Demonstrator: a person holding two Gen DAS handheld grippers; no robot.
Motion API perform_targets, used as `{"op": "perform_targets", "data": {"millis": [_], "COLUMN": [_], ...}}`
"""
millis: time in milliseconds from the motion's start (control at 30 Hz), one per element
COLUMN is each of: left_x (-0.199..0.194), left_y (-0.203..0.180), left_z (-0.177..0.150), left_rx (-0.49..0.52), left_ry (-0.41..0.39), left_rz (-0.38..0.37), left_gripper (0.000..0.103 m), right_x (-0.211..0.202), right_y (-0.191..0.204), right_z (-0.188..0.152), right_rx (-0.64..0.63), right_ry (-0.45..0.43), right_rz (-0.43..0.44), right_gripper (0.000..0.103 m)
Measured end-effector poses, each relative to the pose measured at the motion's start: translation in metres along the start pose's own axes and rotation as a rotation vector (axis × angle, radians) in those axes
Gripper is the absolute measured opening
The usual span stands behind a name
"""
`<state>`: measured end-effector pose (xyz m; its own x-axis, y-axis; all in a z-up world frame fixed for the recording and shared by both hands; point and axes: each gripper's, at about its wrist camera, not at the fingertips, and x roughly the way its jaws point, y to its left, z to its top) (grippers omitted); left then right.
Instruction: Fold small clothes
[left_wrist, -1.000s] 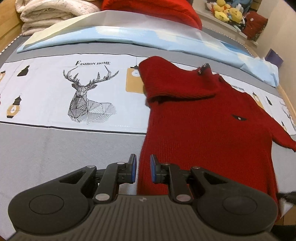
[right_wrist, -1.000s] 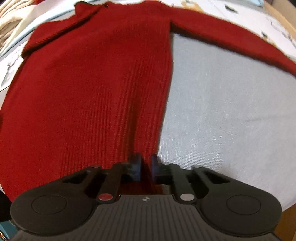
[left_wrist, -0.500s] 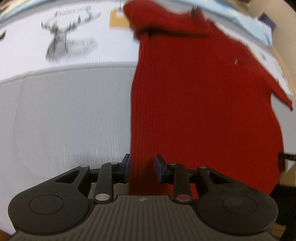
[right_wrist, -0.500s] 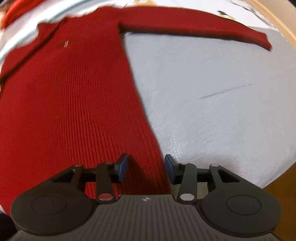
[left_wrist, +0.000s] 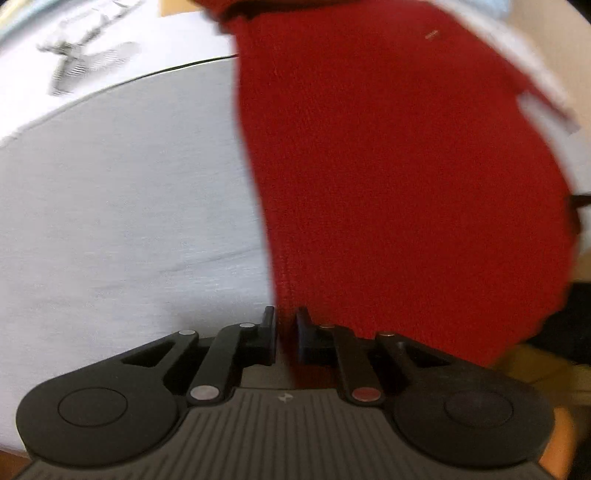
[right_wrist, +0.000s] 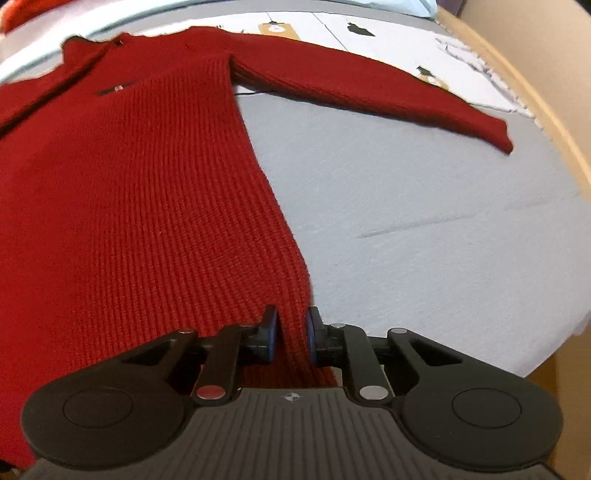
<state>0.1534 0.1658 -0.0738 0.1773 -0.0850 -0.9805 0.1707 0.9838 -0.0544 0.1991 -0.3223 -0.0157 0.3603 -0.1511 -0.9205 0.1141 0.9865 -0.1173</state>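
**A:** Left gripper (left_wrist: 285, 334) sits at the bottom centre of its frame, on the left hem corner of the red knit sweater (left_wrist: 388, 166). Jaws nearly together and clenched on the knit edge that runs between them. That view is blurred, so I note the grip only, not how deep the fabric sits.

**B:** And the right gripper (right_wrist: 290, 334)?

**A:** Bottom centre of its own frame, at the opposite hem corner. Jaws are closing with a band of the hem between them; the pads look to be touching the knit on both sides.

**B:** Why both at the hem?

**A:** Judgement: pinching the two bottom corners gives control of the whole lower edge, so the body can be lifted and carried up toward the collar in one fold.

**B:** State of the garment?

**A:** Lying flat on the grey bedsheet (right_wrist: 424, 206), filling the left and centre of the right-wrist frame. Ribbed knit, deep red, a small dark badge (right_wrist: 116, 89) on the chest at upper left. One sleeve (right_wrist: 369, 92) stretches out toward the upper right, not yet folded in. The other sleeve appears turned over the shoulder at the top of the left-wrist frame, though blur leaves that unsure.
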Motion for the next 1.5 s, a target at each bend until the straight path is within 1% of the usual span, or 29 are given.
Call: {"op": "perform_targets", "data": {"millis": [67, 100, 133, 167, 200, 233, 267, 333, 367, 400, 433, 500, 567, 600, 667, 733, 800, 833, 867, 1000, 1067, 1100, 1167, 1233, 1267, 1300, 1367, 1433, 1500], "left_x": [-0.006, -0.015, -0.023, -0.029, -0.030, -0.025, -0.017, 0.008, 0.011, 0.008, 0.000, -0.022, -0.040, -0.047, -0.055, -0.060, -0.066, -0.068, -0.070, -0.076, -0.074, -0.070, -0.068, -0.065, -0.064, -0.062, -0.059, -0.056, -0.052], "left_y": [0.002, 0.002, 0.001, 0.001, 0.000, -0.003, -0.006, -0.016, -0.021, -0.023, -0.023, -0.022, -0.020, -0.021, -0.036, -0.039, -0.044, -0.048, -0.053, -0.083, -0.087, -0.087, -0.090, -0.090, -0.088, -0.087, -0.089, -0.098, -0.105], "left_z": [0.004, 0.008, 0.009, 0.012, 0.015, 0.017, 0.018, 0.018, 0.018, 0.022, 0.028, 0.040, 0.053, 0.059, 0.073, 0.085, 0.096, 0.104, 0.113, 0.128, 0.140, 0.146, 0.152, 0.155, 0.153, 0.154, 0.160, 0.164, 0.173], "left_rx": [0.002, 0.007, 0.005, -0.003, -0.011, -0.007, 0.009, 0.068, 0.100, 0.105, 0.090, 0.058, 0.017, -0.008, -0.046, -0.093, -0.142, -0.162, -0.174, -0.191, -0.207, -0.223, -0.253, -0.270, -0.277, -0.276, -0.250, -0.200, -0.163], "left_ry": [-0.041, -0.092, -0.136, -0.172, -0.185, -0.171, -0.141, -0.014, -0.009, -0.021, -0.062, -0.175, -0.301, -0.355, -0.421, -0.481, -0.551, -0.592, -0.631, -0.692, -0.682, -0.672, -0.657, -0.647, -0.645, -0.643, -0.644, -0.656, -0.654], "left_rz": [0.081, 0.094, 0.069, 0.010, -0.052, -0.093, -0.093, -0.043, -0.025, -0.015, -0.009, 0.000, 0.004, 0.020, 0.041, 0.033, 0.035, 0.049, 0.070, 0.123, 0.133, 0.134, 0.132, 0.136, 0.136, 0.130, 0.143, 0.176, 0.173], "left_gripper": [0.012, 0.012, 0.012, 0.012, 0.012, 0.013, 0.017, 0.018, 0.019, 0.019, 0.020, 0.027, 0.041, 0.043, 0.049, 0.052, 0.057, 0.060, 0.062, 0.062, 0.062, 0.061, 0.061, 0.056, 0.044, 0.037, 0.014, 0.007, 0.005], "right_x": [0.002, 0.001, 0.000, -0.002, 0.001, 0.007, 0.012, 0.012, 0.010, 0.005, -0.004, -0.025, -0.040, -0.047, -0.058, -0.064, -0.071, -0.086, -0.080, -0.093, -0.107, -0.101, -0.100, -0.086, -0.076, -0.072, -0.066, -0.060, -0.056], "right_y": [0.000, 0.000, 0.001, 0.002, 0.003, 0.007, 0.011, 0.019, 0.020, 0.021, 0.020, 0.024, 0.032, 0.036, 0.047, 0.066, 0.086, 0.089, 0.089, 0.108, 0.098, 0.100, 0.099, 0.103, 0.100, 0.100, 0.095, 0.090, 0.084], "right_z": [0.001, 0.001, 0.003, 0.003, 0.002, 0.000, -0.004, -0.004, -0.004, -0.003, -0.001, 0.006, 0.013, 0.019, 0.028, 0.045, 0.069, 0.078, 0.095, 0.130, 0.139, 0.144, 0.150, 0.158, 0.163, 0.163, 0.165, 0.160, 0.162], "right_rx": [0.005, 0.020, 0.031, 0.038, 0.032, 0.011, -0.021, -0.067, -0.047, -0.007, 0.023, 0.051, 0.058, 0.060, 0.069, 0.073, 0.077, 0.085, 0.095, 0.145, 0.132, 0.119, 0.106, 0.101, 0.097, 0.096, 0.120, 0.141, 0.149], "right_ry": [0.036, 0.026, 0.008, -0.006, 0.012, 0.059, 0.087, 0.077, 0.074, 0.055, 0.011, -0.114, -0.205, -0.240, -0.277, -0.305, -0.342, -0.364, -0.386, -0.494, -0.575, -0.603, -0.575, -0.531, -0.498, -0.475, -0.453, -0.418, -0.404], "right_rz": [0.009, -0.012, -0.027, -0.025, -0.007, 0.012, 0.009, -0.027, -0.029, -0.038, -0.043, -0.022, 0.000, 0.017, 0.073, 0.127, 0.183, 0.215, 0.247, 0.340, 0.330, 0.313, 0.261, 0.285, 0.276, 0.277, 0.289, 0.302, 0.319], "right_gripper": [0.026, 0.026, 0.027, 0.027, 0.027, 0.028, 0.033, 0.036, 0.036, 0.036, 0.036, 0.038, 0.039, 0.039, 0.039, 0.039, 0.039, 0.039, 0.040, 0.044, 0.044, 0.044, 0.044, 0.044, 0.044, 0.044, 0.044, 0.044, 0.043]}}
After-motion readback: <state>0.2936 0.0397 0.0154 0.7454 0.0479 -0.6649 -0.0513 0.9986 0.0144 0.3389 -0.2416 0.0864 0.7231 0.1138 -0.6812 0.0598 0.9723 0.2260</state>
